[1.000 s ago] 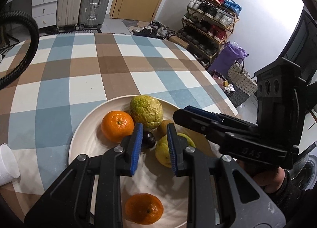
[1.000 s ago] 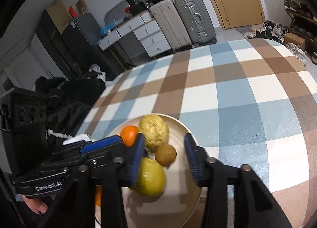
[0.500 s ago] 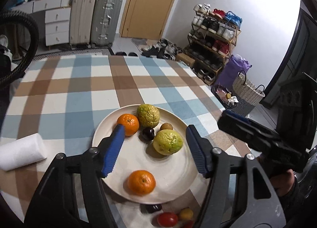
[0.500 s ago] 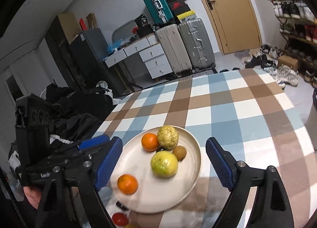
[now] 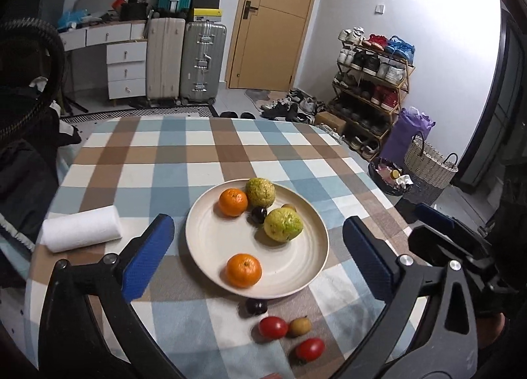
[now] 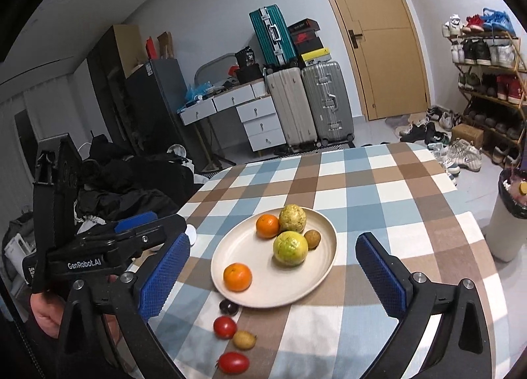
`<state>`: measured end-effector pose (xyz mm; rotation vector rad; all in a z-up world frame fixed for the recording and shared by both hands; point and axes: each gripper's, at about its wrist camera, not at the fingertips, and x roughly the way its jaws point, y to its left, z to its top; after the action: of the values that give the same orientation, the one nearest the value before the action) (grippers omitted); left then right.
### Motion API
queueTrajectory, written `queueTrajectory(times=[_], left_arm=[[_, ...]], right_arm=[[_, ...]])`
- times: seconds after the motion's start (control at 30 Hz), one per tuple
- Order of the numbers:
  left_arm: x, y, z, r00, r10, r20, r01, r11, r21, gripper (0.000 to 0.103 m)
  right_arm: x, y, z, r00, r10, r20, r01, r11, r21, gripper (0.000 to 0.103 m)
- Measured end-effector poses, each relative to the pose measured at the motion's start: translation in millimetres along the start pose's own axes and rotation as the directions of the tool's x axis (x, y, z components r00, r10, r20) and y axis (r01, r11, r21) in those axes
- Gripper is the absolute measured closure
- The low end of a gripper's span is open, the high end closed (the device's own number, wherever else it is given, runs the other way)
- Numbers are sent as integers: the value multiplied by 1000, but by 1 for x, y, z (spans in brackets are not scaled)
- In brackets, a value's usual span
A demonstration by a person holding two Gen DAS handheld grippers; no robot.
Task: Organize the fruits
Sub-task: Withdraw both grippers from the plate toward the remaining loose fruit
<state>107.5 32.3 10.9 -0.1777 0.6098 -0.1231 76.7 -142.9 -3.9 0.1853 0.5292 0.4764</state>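
A cream plate (image 5: 204,247) on the checked tablecloth holds two oranges (image 5: 233,202) (image 5: 243,270), a bumpy green fruit (image 5: 260,192), a guava (image 5: 282,224), a dark plum (image 5: 259,215) and a small brown fruit (image 5: 289,207). On the cloth in front of the plate lie another dark plum (image 5: 256,307), two red tomatoes (image 5: 272,327) (image 5: 309,348) and a small yellowish fruit (image 5: 299,326). My left gripper (image 5: 258,222) hovers open above and before the plate, holding nothing. My right gripper (image 6: 273,242) is also open and empty, framing the plate (image 6: 316,283) from the other side.
A white rolled towel (image 5: 80,228) lies left of the plate. The table's right edge drops to a woven basket (image 5: 428,174) and a white bin (image 6: 504,230). Suitcases, drawers and a shoe rack stand beyond the far edge. A dark pile of clothes sits at the left.
Both grippers have pulled back and up from the plate, and their jaws have opened wide. The dark plum once between the left fingers now rests on the plate.
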Motion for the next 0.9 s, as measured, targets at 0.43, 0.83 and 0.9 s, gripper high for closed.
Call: queueTrajectory(times=[0.43, 0.83, 0.9], left_arm=[[-22, 36, -55, 995, 90, -34, -92, 993, -71, 1], [9, 62, -99, 986, 52, -160, -73, 989, -126, 1], [15, 60, -100, 984, 43, -172, -66, 990, -127, 1]], right_arm=[[3, 24, -51, 995, 26, -99, -30, 999, -33, 0], [32, 23, -86, 977, 49, -207, -49, 999, 4, 0], [34, 23, -91, 976, 48, -214, -48, 999, 3, 0]])
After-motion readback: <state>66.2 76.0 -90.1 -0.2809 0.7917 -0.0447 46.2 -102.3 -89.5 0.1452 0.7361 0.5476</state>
